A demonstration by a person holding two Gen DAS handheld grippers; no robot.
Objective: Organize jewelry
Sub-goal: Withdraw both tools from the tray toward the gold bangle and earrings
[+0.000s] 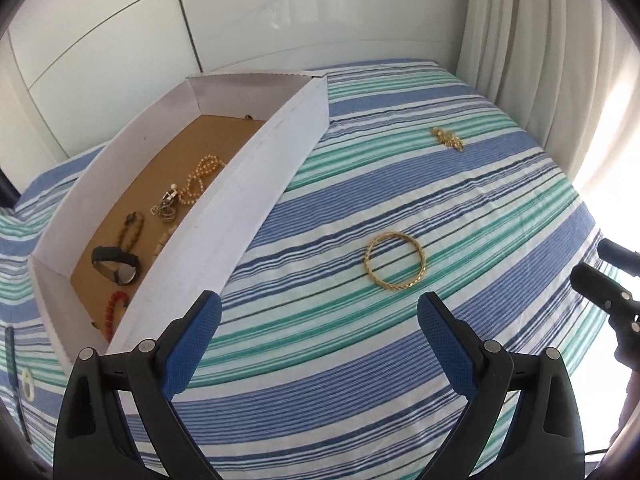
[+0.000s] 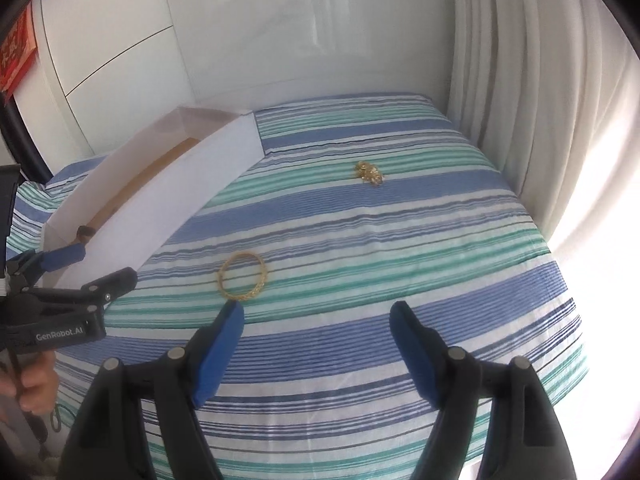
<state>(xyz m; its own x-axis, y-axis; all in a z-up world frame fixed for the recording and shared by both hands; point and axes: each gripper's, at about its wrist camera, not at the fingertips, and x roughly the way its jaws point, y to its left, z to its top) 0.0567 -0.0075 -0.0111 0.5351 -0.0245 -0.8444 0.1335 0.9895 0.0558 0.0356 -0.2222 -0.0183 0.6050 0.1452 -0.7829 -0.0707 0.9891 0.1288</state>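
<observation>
- Gold bangle [image 1: 395, 261] lies flat on the striped bed [image 1: 400, 360], outside the white box [image 1: 256, 184], probably next to be collected.
- Left tool [image 1: 319, 322] hovers spread, empty, facing it.
- Right tool [image 2: 317, 326] likewise spread, empty.
- Gold chain cluster [image 1: 448, 139] waits farther off.

Both claws [image 1: 319, 312] [image 2: 317, 320] agape (empty)
</observation>
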